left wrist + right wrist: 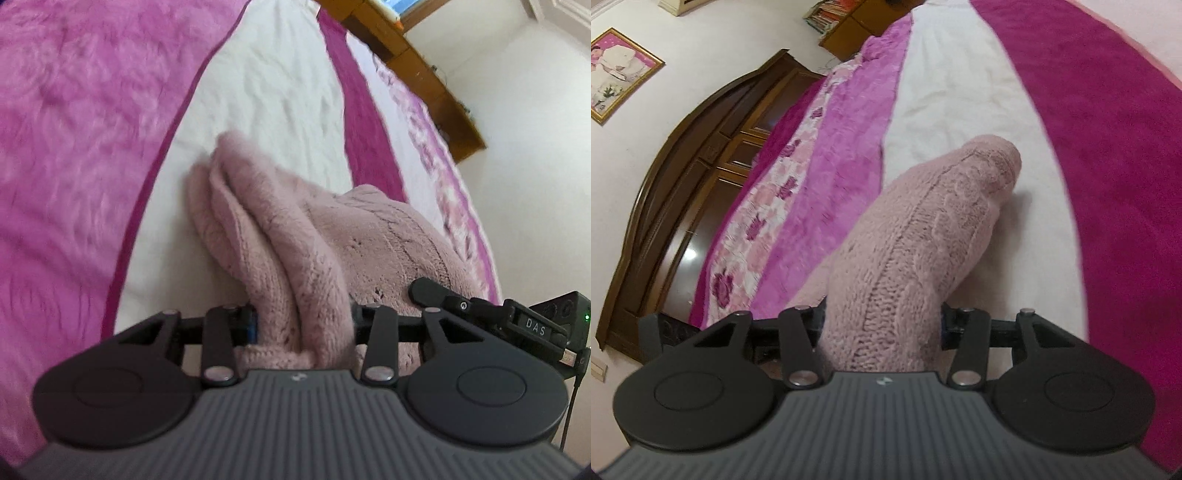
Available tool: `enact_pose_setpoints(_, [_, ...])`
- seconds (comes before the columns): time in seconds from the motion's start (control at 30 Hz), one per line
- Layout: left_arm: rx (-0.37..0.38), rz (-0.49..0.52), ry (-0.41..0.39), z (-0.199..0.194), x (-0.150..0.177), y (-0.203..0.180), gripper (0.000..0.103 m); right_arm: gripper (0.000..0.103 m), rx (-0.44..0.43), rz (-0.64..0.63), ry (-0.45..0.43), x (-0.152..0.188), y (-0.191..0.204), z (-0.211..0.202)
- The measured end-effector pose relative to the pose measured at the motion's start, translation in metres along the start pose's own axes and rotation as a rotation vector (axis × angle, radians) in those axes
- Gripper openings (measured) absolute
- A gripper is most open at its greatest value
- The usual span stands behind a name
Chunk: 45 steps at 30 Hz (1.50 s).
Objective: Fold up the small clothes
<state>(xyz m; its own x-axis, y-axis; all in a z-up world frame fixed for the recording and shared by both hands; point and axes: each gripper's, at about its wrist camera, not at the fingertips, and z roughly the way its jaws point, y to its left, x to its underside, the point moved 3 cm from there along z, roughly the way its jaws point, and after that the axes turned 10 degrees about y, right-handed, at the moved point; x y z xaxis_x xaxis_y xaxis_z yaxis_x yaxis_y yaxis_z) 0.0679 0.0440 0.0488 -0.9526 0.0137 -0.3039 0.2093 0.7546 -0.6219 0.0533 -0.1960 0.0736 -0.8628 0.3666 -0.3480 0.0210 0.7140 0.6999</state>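
1. Clearly, we have both grippers clamped on the same pink knitted sweater: the left gripper pinches a bunched double layer of it, and the right gripper pinches a thick cabled part.
2. From both grips the sweater hangs away toward the bed, and its far end rests on or just above the white stripe of the blanket; we cannot tell which.
3. We judge the fold to be in progress rather than finished: the knit is doubled and lumpy, not laid flat, and no neat rectangle shows yet.
4. What is left, as we read it, is to lay the held edge down over the rest, smooth it, and let go.
5. We see no other clothes in either view, so we cannot say how many remain.
6. Underneath lies a plush blanket in white, magenta and lilac stripes, with a flowered band along one side.
7. Around the bed we see pale walls, a dark wooden headboard, a framed picture, and a wooden shelf.
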Motion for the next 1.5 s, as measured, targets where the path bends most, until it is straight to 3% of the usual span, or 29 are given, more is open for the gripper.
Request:
enact_pose_setpoints(0.13, [-0.126, 0.034, 0.021, 0.016, 0.020, 0.006, 0.045, 0.055, 0.058, 0.005, 0.012, 0.036, -0.027, 0.001])
enact_pose_setpoints(0.27, [-0.190, 0.074, 0.006, 0.019, 0.027, 0.006, 0.048, 0.060, 0.195, -0.072, 0.005, 0.066, -0.043, 0.017])
enact_pose_setpoints(0.47, [-0.257, 0.139, -0.038, 0.010, 0.037, -0.001, 0.054, 0.069, 0.207, -0.085, -0.055, 0.084, -0.043, 0.008])
enact_pose_setpoints(0.63, [-0.318, 0.154, -0.064, 0.009, 0.040, 0.004, 0.069, 0.070, 0.238, -0.111, -0.113, 0.082, -0.028, -0.008])
enact_pose_setpoints(0.77, [-0.287, 0.105, -0.057, 0.010, 0.039, 0.015, 0.070, 0.066, 0.300, -0.198, -0.213, 0.084, -0.010, -0.028])
enact_pose_setpoints(0.97, [-0.348, 0.156, -0.071, 0.008, 0.041, 0.012, 0.071, 0.062, 0.354, -0.250, -0.133, 0.088, -0.015, -0.005])
enact_pose_setpoints(1.13, [-0.345, 0.130, -0.070, 0.005, 0.040, 0.011, 0.070, 0.063, 0.320, -0.203, -0.129, 0.089, -0.023, 0.003])
enact_pose_setpoints(1.33, [-0.376, 0.201, -0.105, 0.000, 0.036, -0.011, 0.067, 0.065, 0.304, -0.159, -0.150, 0.085, -0.022, -0.002])
enact_pose_setpoints(1.5, [-0.349, 0.204, -0.138, 0.009, 0.008, -0.016, 0.068, 0.066, 0.281, -0.142, -0.190, 0.072, -0.018, -0.011])
